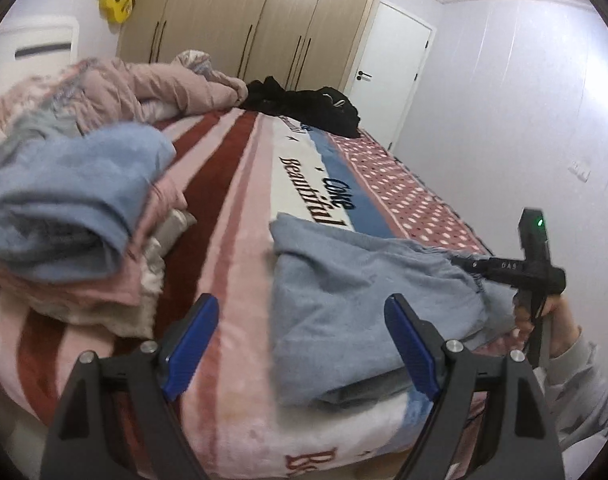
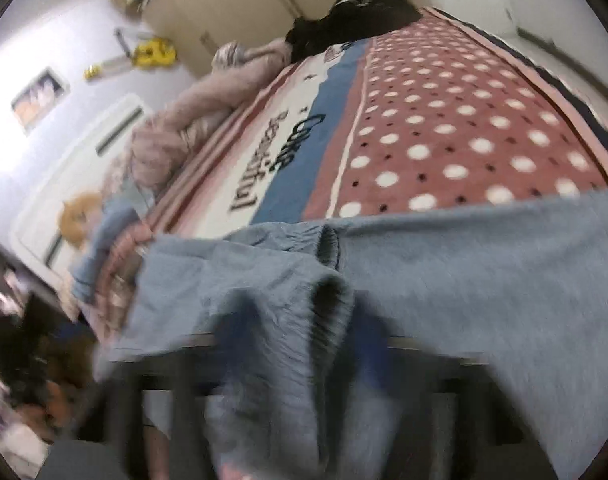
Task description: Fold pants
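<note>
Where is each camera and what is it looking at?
Left wrist: sits on the left gripper, looks along the bed toward the wardrobe; its open blue fingers and the person's right hand with the right gripper show.
Right wrist: low at the bed's edge, up close to the blue pants; its own fingers are blurred and covered by cloth.
Both share: pants, bed blanket, black clothes, yellow toy guitar.
</note>
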Available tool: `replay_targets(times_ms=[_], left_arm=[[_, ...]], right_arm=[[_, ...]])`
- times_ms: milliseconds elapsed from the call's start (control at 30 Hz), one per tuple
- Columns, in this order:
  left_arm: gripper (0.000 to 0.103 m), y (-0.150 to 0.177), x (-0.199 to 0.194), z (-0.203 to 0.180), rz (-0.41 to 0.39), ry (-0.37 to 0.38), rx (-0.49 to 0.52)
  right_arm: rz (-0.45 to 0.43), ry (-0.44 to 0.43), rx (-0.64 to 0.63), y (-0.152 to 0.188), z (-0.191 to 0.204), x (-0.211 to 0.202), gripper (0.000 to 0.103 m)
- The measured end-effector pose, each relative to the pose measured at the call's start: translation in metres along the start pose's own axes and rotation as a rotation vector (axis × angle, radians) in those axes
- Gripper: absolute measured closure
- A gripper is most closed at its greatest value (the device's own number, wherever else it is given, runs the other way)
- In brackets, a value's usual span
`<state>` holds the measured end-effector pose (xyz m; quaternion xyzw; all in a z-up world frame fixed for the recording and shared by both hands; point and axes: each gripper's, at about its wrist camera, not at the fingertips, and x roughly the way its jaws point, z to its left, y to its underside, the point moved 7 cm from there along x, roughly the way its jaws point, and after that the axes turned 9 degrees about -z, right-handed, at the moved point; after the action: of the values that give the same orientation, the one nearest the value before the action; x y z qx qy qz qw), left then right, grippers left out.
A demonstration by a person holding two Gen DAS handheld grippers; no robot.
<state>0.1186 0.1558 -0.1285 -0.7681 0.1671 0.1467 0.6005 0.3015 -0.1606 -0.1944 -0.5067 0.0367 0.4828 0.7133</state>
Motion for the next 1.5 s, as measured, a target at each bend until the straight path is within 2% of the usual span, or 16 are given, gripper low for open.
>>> replay_targets(times_ms=[200,333,433,500,567,667,700,800,933,1100,1200,1333,1367,1400,1433,1500], left_arm=[[0.021,0.004,0.025,0.008,0.044,-0.022,-0.039],[0.021,0.010,0.038,0.001,0.066,-0.004,-0.039],[0.021,0.014,0.044,-0.006,0.087,0.002,-0.017],[0.021,0.016,0.048,-0.006,0.097,-0.012,-0.006],[0.020,0.019,0.052,-0.003,0.111,-0.022,-0.022],[0.020,0.021,0.056,-0.002,0.123,-0.019,-0.049],[0.020,0.022,0.057,-0.003,0.125,-0.020,-0.047],[0.020,0.024,0.057,-0.007,0.132,-0.016,-0.053],[0.020,0.022,0.059,-0.017,0.131,-0.002,-0.053],[0.019,0.014,0.058,-0.031,0.109,0.010,-0.046],[0.018,0.007,0.053,-0.039,0.083,0.026,-0.036],[0.017,-0.005,0.050,-0.046,0.050,0.032,-0.024],[0.017,-0.007,0.050,-0.046,0.044,0.032,-0.027],[0.017,-0.009,0.051,-0.046,0.041,0.033,-0.033],[0.017,-0.011,0.051,-0.046,0.037,0.036,-0.039],[0.017,-0.013,0.051,-0.045,0.028,0.039,-0.044]], right_arm=[[-0.132,-0.090,-0.008,-0.033,0.018,-0.007,0.095],[-0.037,0.037,-0.014,-0.019,-0.005,0.023,0.092],[-0.028,0.076,-0.005,-0.004,-0.025,0.020,0.076],[-0.072,0.052,0.063,0.000,-0.032,-0.002,0.058],[-0.124,0.027,0.092,0.003,-0.036,-0.032,0.048],[-0.184,0.039,0.128,0.014,-0.050,-0.084,0.045],[-0.212,0.057,0.148,0.015,-0.057,-0.099,0.039],[-0.283,0.116,0.269,0.037,-0.092,-0.154,0.036],[-0.290,0.133,0.433,0.074,-0.126,-0.185,0.034],[-0.364,0.103,0.533,0.082,-0.155,-0.185,0.037],[-0.450,0.147,0.562,0.065,-0.171,-0.183,0.037],[-0.484,0.223,0.563,0.046,-0.182,-0.176,0.040],[-0.487,0.249,0.552,0.042,-0.183,-0.176,0.052],[-0.487,0.290,0.534,0.038,-0.184,-0.177,0.076],[-0.483,0.315,0.535,0.035,-0.188,-0.176,0.090],[-0.485,0.306,0.562,0.031,-0.188,-0.178,0.096]])
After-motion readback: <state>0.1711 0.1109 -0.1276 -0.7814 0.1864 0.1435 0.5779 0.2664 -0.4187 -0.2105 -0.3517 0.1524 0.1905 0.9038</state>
